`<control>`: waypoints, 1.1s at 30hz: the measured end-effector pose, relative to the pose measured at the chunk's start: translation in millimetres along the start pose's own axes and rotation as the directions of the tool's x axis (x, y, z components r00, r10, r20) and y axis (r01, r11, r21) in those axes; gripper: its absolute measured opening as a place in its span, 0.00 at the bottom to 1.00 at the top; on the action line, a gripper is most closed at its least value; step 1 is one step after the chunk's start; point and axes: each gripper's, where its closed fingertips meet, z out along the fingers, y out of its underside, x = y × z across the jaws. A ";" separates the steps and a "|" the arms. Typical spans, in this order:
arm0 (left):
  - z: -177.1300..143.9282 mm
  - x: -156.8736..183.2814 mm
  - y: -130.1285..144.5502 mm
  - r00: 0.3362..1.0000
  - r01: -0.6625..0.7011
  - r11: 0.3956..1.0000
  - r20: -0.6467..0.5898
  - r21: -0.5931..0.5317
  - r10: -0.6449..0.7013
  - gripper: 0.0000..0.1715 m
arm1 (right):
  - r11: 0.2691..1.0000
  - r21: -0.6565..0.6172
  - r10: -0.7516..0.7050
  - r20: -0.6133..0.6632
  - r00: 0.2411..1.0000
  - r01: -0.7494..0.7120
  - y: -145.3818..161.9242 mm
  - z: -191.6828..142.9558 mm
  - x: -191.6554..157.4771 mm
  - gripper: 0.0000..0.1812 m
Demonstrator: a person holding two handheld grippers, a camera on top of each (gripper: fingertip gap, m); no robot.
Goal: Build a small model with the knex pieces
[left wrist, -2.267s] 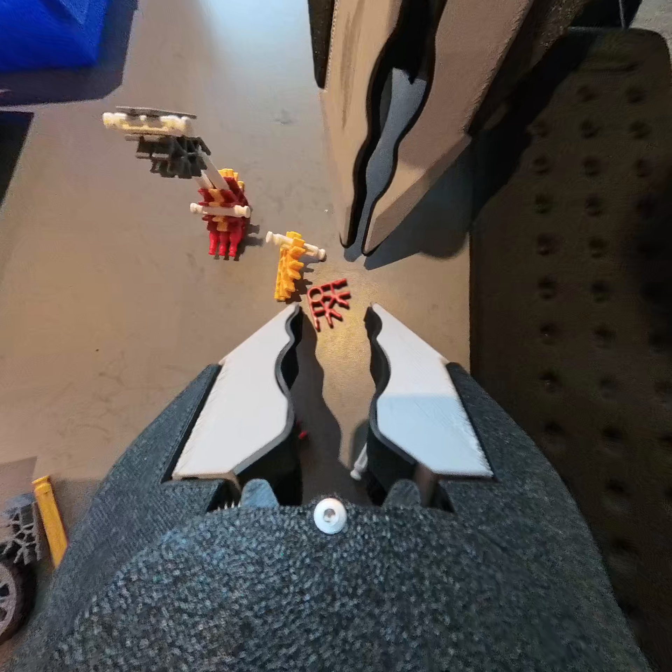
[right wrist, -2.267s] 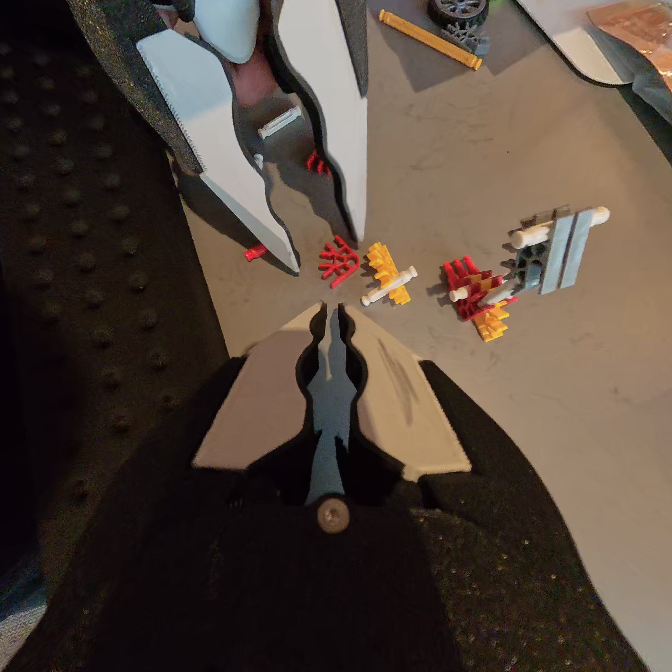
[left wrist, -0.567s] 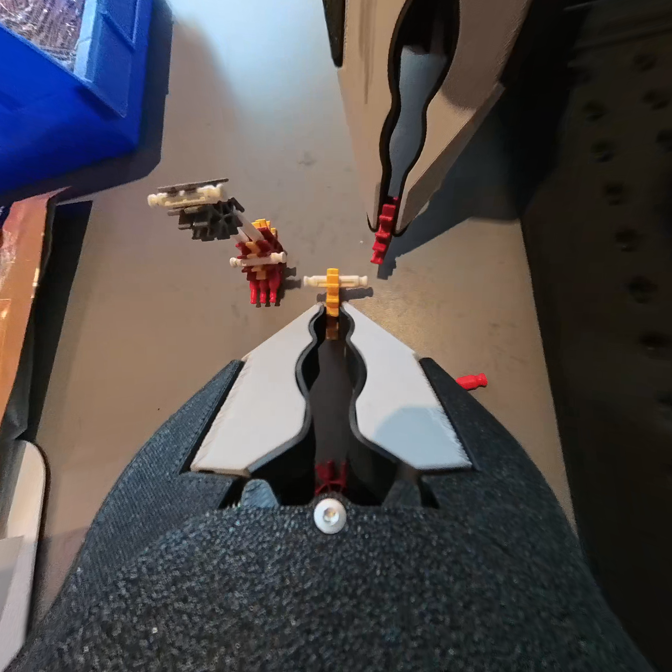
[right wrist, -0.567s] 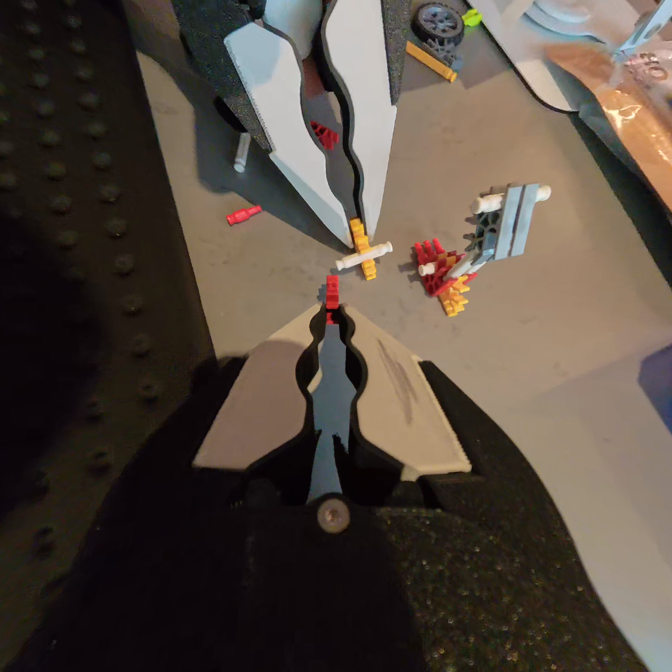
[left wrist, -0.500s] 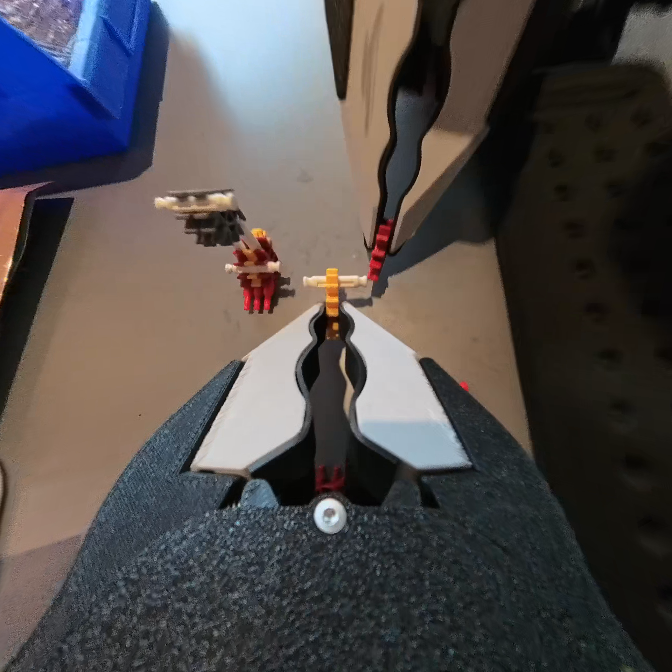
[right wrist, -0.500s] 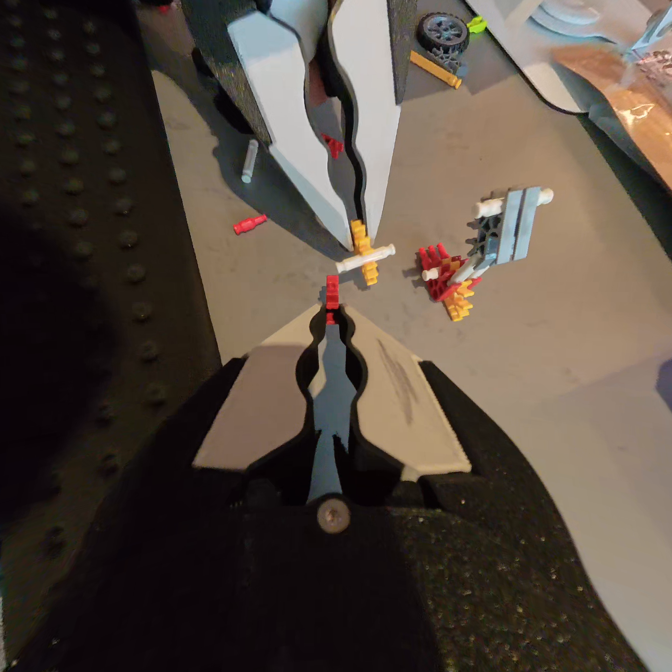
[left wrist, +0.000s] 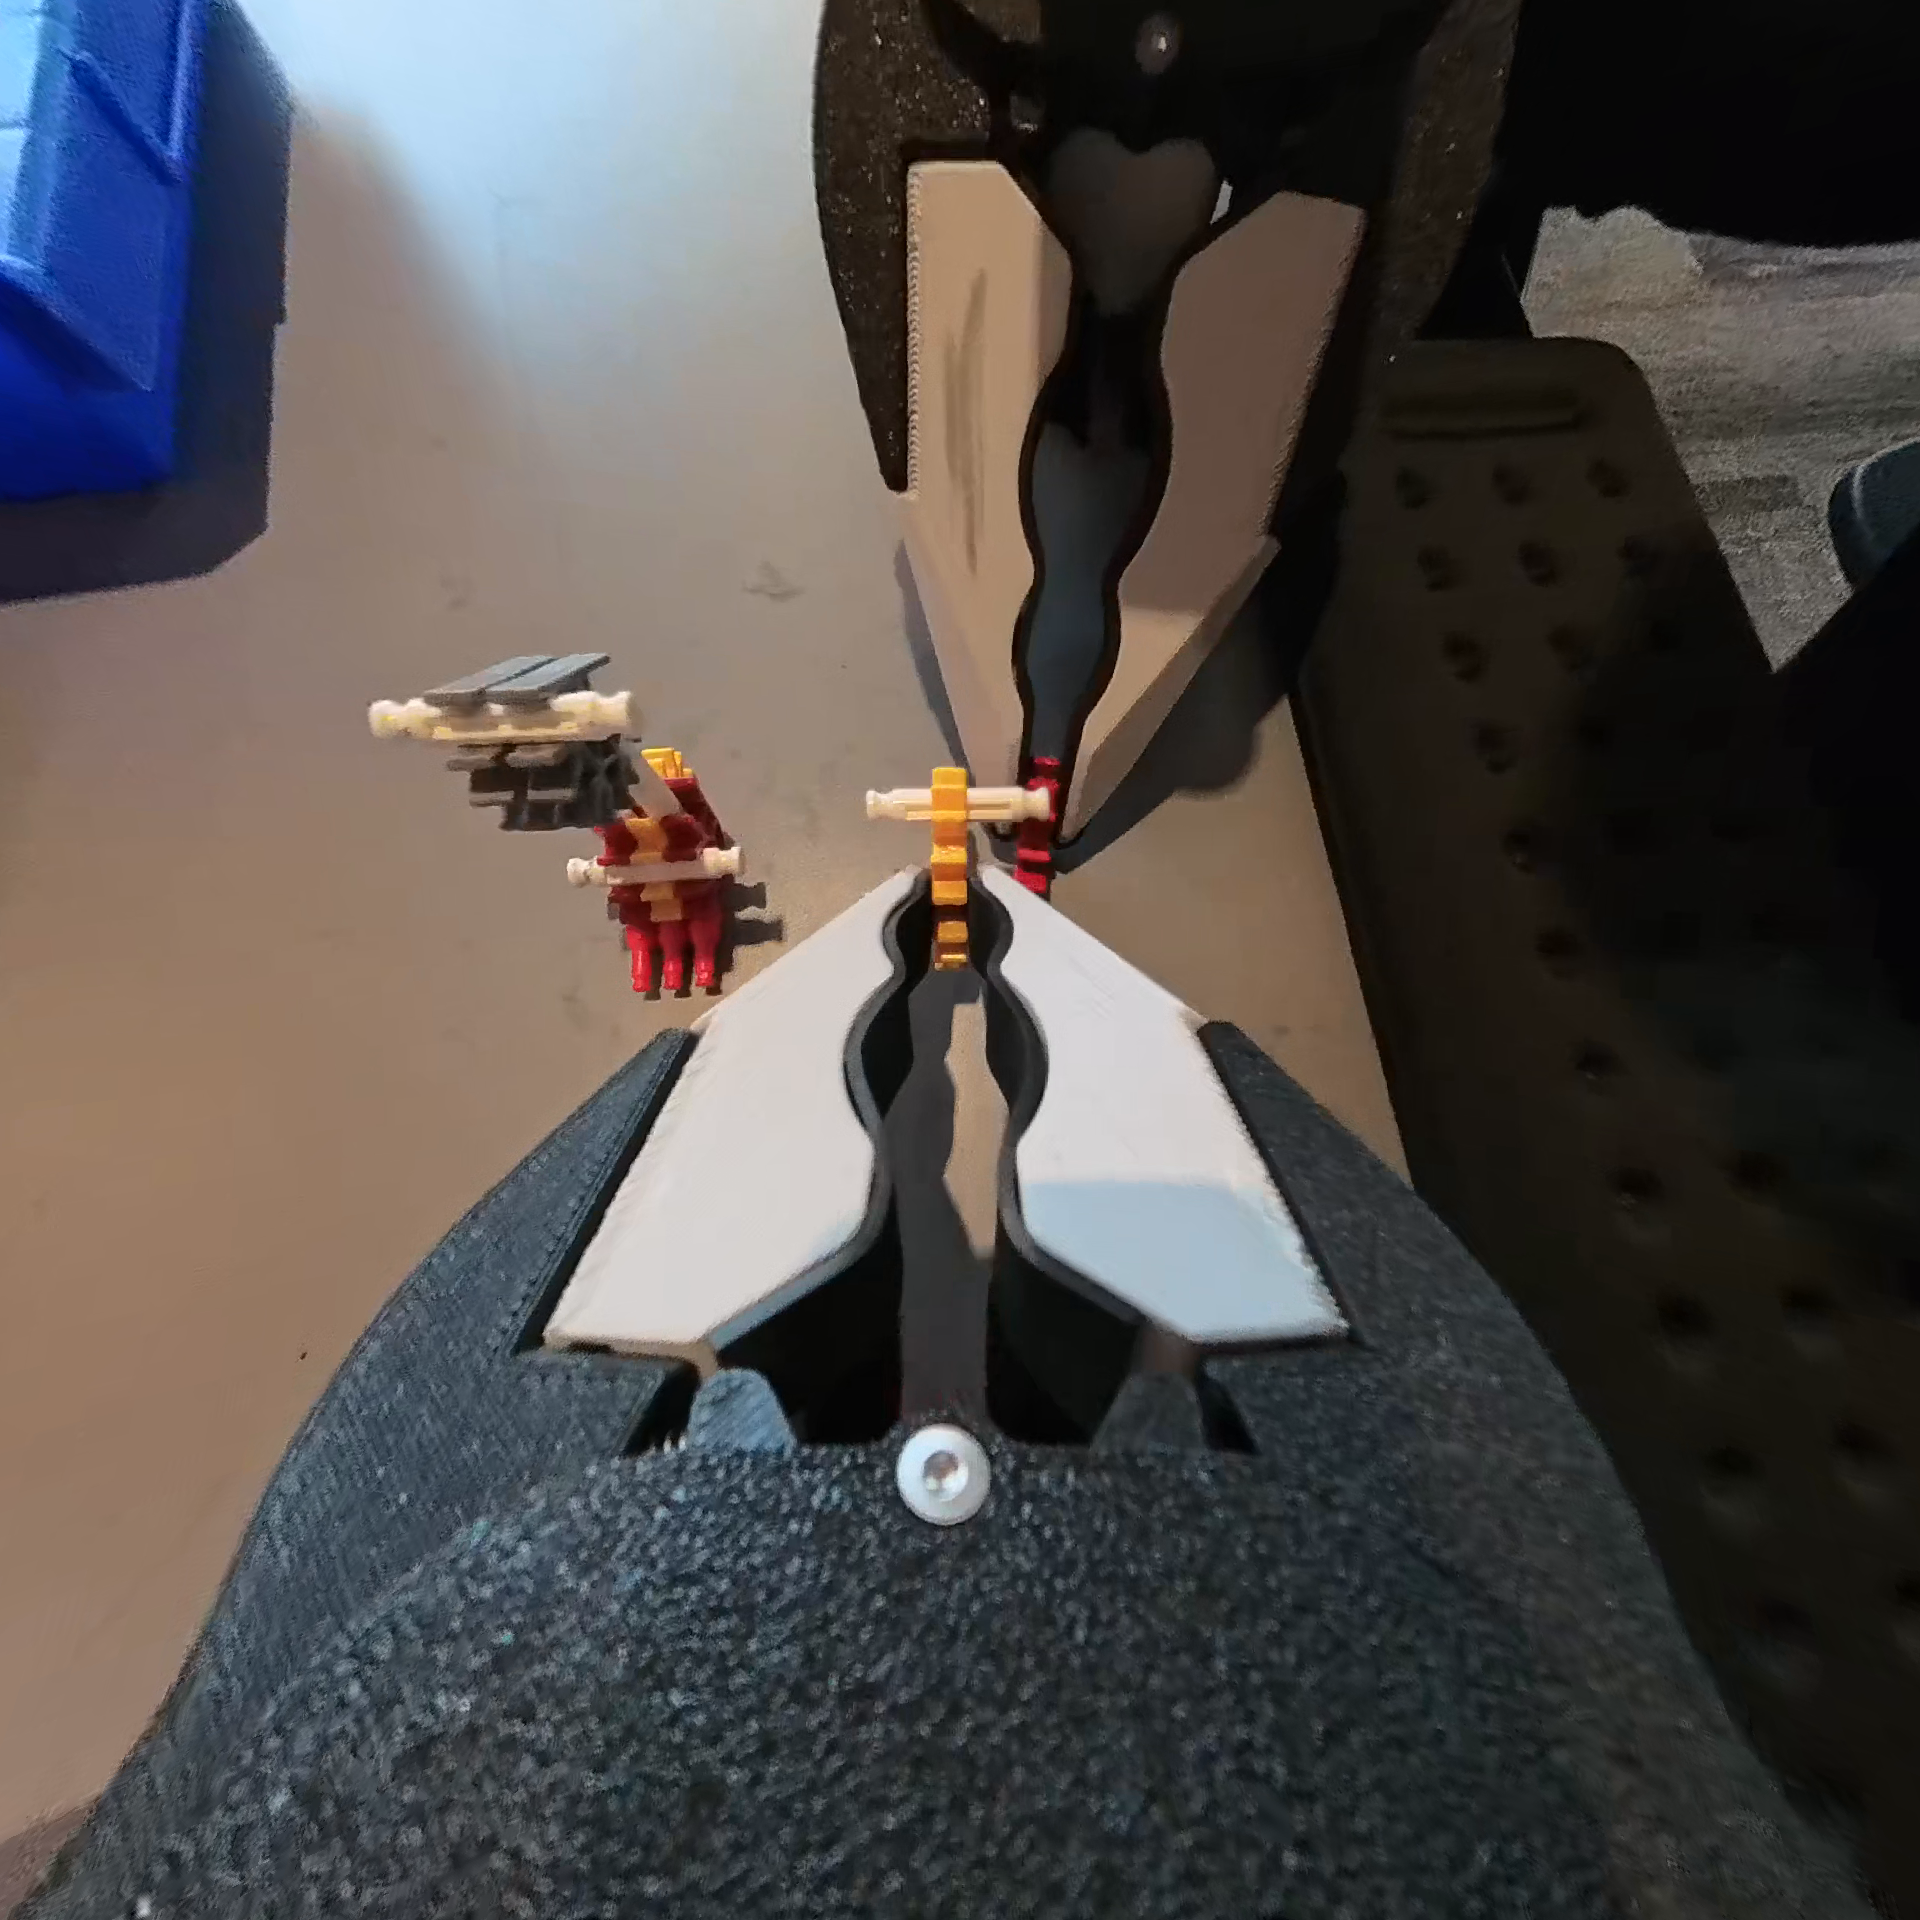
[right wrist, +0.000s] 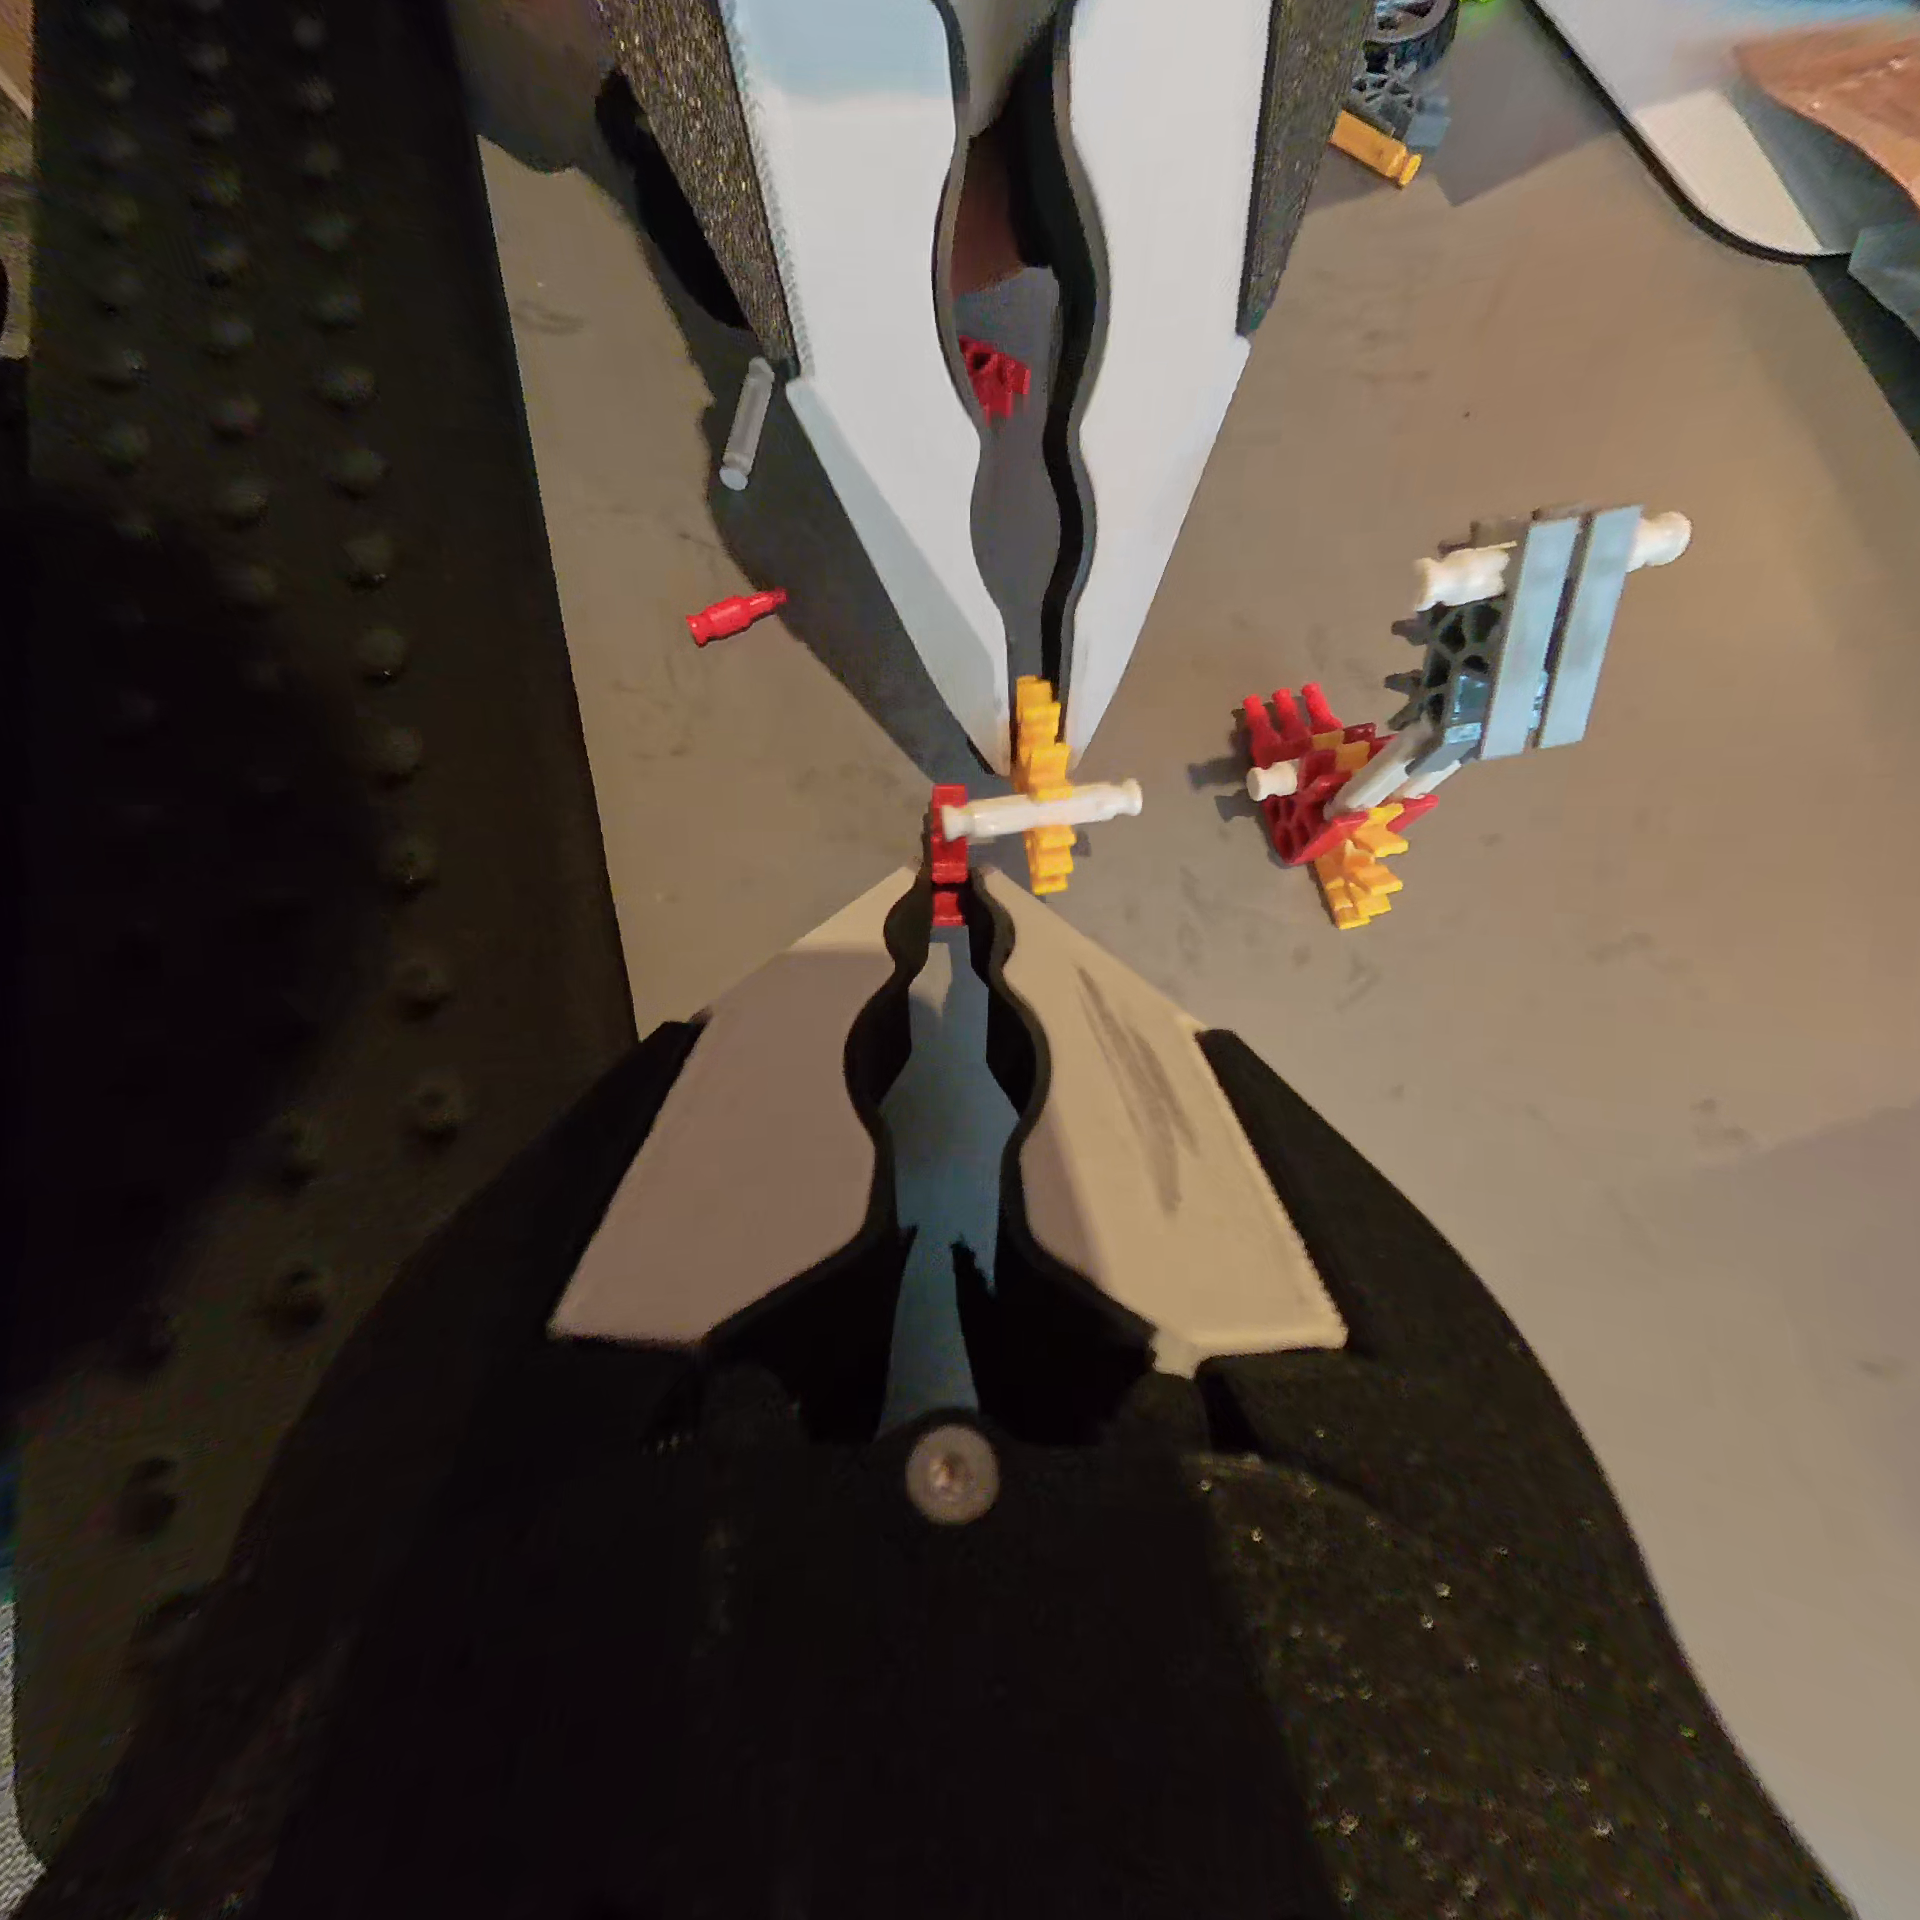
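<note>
Seen from the left wrist, the left gripper (left wrist: 948, 883) pinches the yellow connector (left wrist: 945, 831), whose white rod (left wrist: 956, 802) runs crosswise. Opposite, the right gripper (right wrist: 948, 883) clamps the red connector (right wrist: 948, 831), touching that rod's end.

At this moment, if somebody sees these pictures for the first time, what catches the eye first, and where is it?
At the centre, two tools meet tip to tip: the left tool grips a yellow toothed piece with a white rod through it, and the right tool grips a red piece at that rod's end. Beside them on the grey table lies a red, yellow and grey cluster of pieces. A blue bin fills the left view's far corner.
</note>
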 end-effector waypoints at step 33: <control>5.3 0.5 4.6 0.989 -0.149 0.989 0.005 -0.013 0.149 0.03 | 1.000 -0.026 -0.001 -0.085 0.996 -0.001 3.2 -3.5 3.8 0.03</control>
